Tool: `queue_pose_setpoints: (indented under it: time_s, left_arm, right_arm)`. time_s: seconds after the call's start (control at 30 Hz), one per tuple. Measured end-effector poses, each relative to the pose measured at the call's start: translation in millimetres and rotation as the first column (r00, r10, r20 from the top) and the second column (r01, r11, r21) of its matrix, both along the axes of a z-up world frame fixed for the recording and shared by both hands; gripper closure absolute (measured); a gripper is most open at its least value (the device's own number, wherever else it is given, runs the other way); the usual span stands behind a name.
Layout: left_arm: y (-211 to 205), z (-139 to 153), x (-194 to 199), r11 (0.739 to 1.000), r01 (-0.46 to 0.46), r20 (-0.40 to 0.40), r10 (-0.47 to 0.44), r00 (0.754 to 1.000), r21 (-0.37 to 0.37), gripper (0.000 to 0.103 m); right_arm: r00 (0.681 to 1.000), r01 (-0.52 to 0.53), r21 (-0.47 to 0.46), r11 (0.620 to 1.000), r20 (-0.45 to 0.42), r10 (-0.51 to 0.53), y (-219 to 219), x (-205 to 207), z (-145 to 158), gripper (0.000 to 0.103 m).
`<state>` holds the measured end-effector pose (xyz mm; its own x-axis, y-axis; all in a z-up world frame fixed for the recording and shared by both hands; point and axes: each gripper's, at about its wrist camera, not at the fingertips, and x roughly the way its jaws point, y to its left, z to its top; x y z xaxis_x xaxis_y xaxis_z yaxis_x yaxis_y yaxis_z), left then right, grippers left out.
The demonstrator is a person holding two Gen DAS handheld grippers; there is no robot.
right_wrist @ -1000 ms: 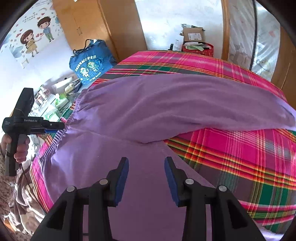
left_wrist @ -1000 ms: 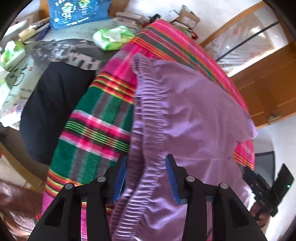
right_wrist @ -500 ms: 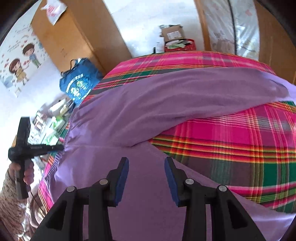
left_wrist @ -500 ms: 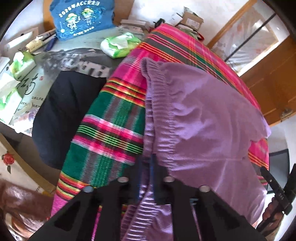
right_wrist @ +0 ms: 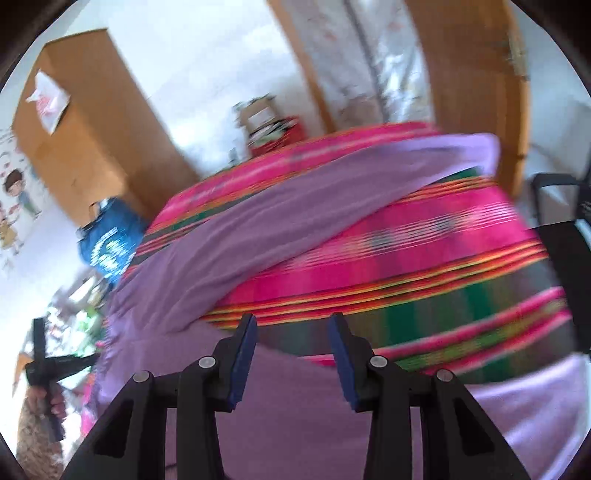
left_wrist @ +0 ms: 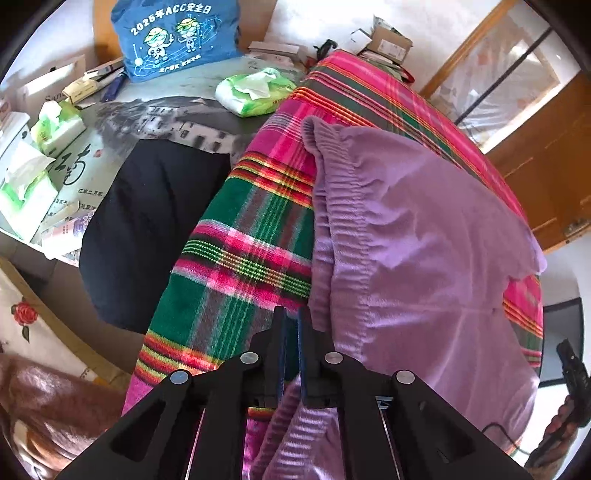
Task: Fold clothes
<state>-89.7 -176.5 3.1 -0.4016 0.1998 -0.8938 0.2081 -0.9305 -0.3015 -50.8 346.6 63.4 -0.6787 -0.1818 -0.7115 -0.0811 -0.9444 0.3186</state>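
Left wrist view: left gripper closed on the ribbed waistband of purple trousers, fabric pinched between nearly touching jaws. Trousers spread over a plaid blanket in pink, green and red, waistband running up the middle of the picture, one leg reaching toward the upper right. Left of the blanket, a black cloth. Beyond it, a cluttered tabletop with a blue bag bearing cartoon figures, a green and white tissue pack and more tissue packs at far left. Wooden door frame at upper right. At the lower right edge, a hand around a dark handle, partly cut off.

Right wrist view, blurred by motion: right gripper open, jaws well apart, nothing between the blue pads. Below and ahead of it, the same trousers, one leg stretching diagonally across the blanket toward the upper right, another part lying under the gripper. Left gripper at far left, held by a hand, at the waistband edge. Blue bag and a wooden cupboard behind. Black chair at right.
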Motion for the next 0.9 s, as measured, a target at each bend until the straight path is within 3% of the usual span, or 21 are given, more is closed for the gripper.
queue_pose_setpoints:
  time_s: [0.17, 0.23, 0.3, 0.57, 0.77, 0.9]
  left_arm:
    - [6, 11, 10, 0.999, 0.035, -0.004, -0.035, 0.999, -0.032, 0.088]
    - [9, 15, 16, 0.998, 0.053, -0.006, -0.053, 0.999, -0.029, 0.081]
    - [12, 18, 24, 0.997, 0.071, 0.002, -0.071, 0.997, -0.011, 0.079]
    - [20, 26, 53, 0.996, 0.091, 0.021, -0.091, 0.996, -0.015, 0.077]
    - [27, 20, 51, 0.993, 0.116, 0.047, -0.115, 0.992, -0.009, 0.075]
    - [33, 22, 40, 0.991, 0.130, 0.043, -0.130, 0.991, -0.010, 0.075]
  right_arm:
    - [0.990, 0.133, 0.145, 0.980, -0.066, -0.124, 44, 30, 41, 0.062]
    - [0.979, 0.189, 0.166, 0.968, -0.114, -0.171, 58, 43, 59, 0.062]
    - [0.969, 0.222, 0.171, 0.960, -0.144, -0.198, 68, 52, 71, 0.062]
    - [0.966, 0.254, 0.317, 0.914, -0.139, -0.220, 77, 81, 78, 0.062]
    - [0.924, 0.382, 0.358, 0.852, -0.163, -0.346, 111, 89, 98, 0.062]
    - [0.963, 0.269, 0.337, 0.902, -0.118, -0.243, 92, 67, 83, 0.062]
